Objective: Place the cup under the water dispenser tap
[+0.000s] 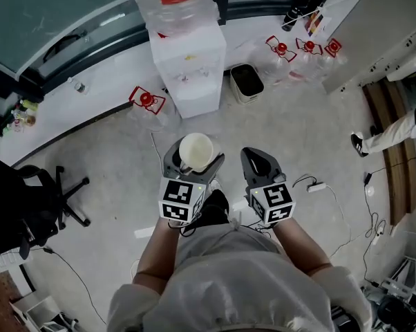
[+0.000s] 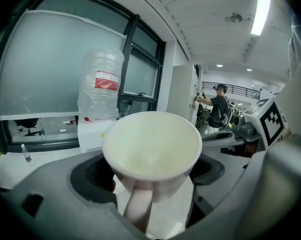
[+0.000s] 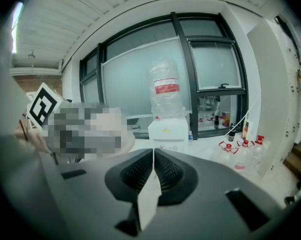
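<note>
Cup (image 2: 151,149) closest to the lens, filling the left gripper view: cream, empty, upright, handle turned back toward the camera. Sits clamped in the left gripper (image 1: 194,163), jaws spread only to the cup's width and pressed against its two sides. Rides level, probably so the mouth faces up for filling. Hangs above the floor (image 1: 125,158), well short of the water dispenser (image 1: 191,68) ahead, so not yet under the tap. Right gripper (image 1: 258,159) just beside it, jaws fully together and gripping nothing. Likely idle on purpose, a spare for a one-handed carry.
</note>
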Demonstrator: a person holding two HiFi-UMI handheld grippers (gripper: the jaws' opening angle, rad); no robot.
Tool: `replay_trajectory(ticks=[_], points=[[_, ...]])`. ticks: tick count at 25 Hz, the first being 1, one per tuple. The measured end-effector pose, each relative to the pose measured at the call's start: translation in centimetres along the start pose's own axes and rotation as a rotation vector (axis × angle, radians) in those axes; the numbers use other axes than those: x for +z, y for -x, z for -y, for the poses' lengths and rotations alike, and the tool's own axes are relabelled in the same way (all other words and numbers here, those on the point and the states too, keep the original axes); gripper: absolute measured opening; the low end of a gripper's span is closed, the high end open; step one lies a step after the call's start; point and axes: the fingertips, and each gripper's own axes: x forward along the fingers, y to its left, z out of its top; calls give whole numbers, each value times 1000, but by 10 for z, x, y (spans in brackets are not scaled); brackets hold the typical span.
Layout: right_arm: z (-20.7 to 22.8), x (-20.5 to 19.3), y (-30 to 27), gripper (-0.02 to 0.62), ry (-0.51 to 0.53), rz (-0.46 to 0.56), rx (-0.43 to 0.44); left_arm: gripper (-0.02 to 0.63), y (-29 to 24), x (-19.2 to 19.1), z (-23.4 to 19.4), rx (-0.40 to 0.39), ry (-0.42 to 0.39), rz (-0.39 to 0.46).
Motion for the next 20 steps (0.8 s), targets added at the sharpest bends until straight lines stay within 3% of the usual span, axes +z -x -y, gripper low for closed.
replay_trajectory(ticks=[6,12,20], points=[[28,19,-50,29,12,-20,20,446,-41,5,-34,19,30,-23],[45,18,-88,29,5,-65,46,446,-72,-3,-58,50,-1,-57],[52,-8,-153,29,44,-164,109,446,-104,-48,-104,151,-23,-92]])
